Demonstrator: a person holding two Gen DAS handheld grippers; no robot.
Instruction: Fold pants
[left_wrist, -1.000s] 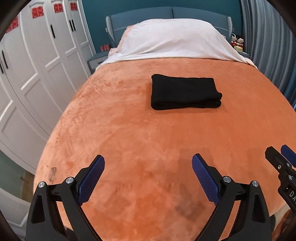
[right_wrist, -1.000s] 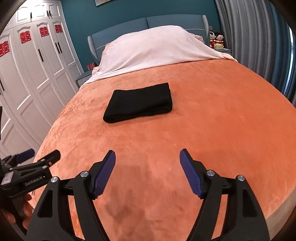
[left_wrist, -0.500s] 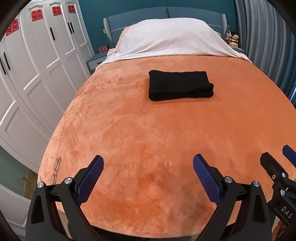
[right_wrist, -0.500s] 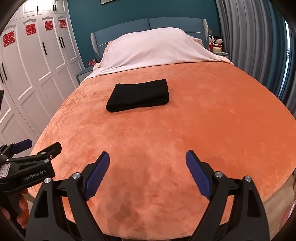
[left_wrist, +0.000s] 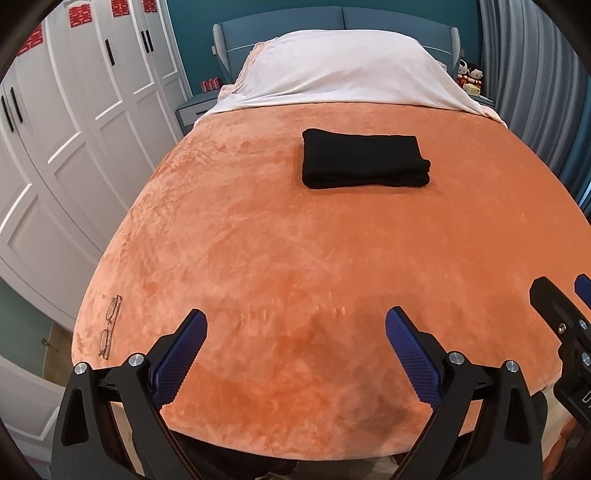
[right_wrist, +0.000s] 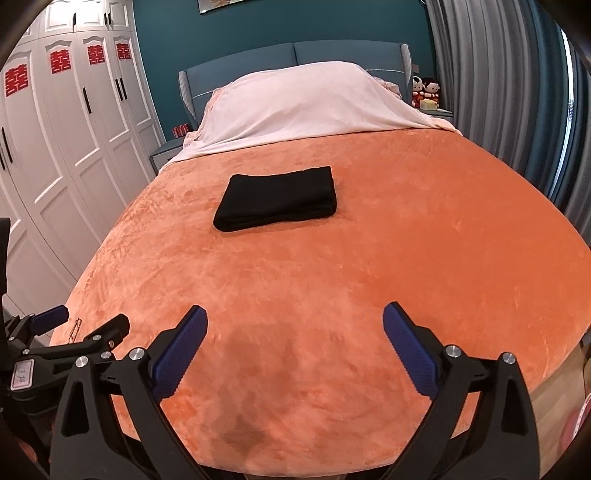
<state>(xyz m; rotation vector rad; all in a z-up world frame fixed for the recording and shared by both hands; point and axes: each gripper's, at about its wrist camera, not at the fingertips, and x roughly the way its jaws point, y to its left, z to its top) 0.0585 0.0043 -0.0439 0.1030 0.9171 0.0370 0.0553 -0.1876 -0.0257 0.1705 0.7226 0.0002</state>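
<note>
The black pants (left_wrist: 364, 158) lie folded into a neat rectangle on the orange bedspread (left_wrist: 295, 258), in the far half of the bed. They also show in the right wrist view (right_wrist: 277, 199). My left gripper (left_wrist: 295, 339) is open and empty, held over the foot of the bed, well short of the pants. My right gripper (right_wrist: 295, 336) is open and empty too, beside the left one. The right gripper shows at the right edge of the left wrist view (left_wrist: 565, 317), and the left gripper shows at the lower left of the right wrist view (right_wrist: 74, 332).
A pair of glasses (left_wrist: 109, 326) lies on the bedspread near its front left edge. A white sheet covers the pillows (left_wrist: 343, 70) at the headboard. White wardrobes (left_wrist: 74, 129) stand left of the bed, grey curtains (right_wrist: 498, 92) right. Small dolls (right_wrist: 424, 90) sit on a nightstand.
Both grippers have drawn back toward the foot of the bed and risen a little, so the pants look farther away. The glasses and bed edge have come into view.
</note>
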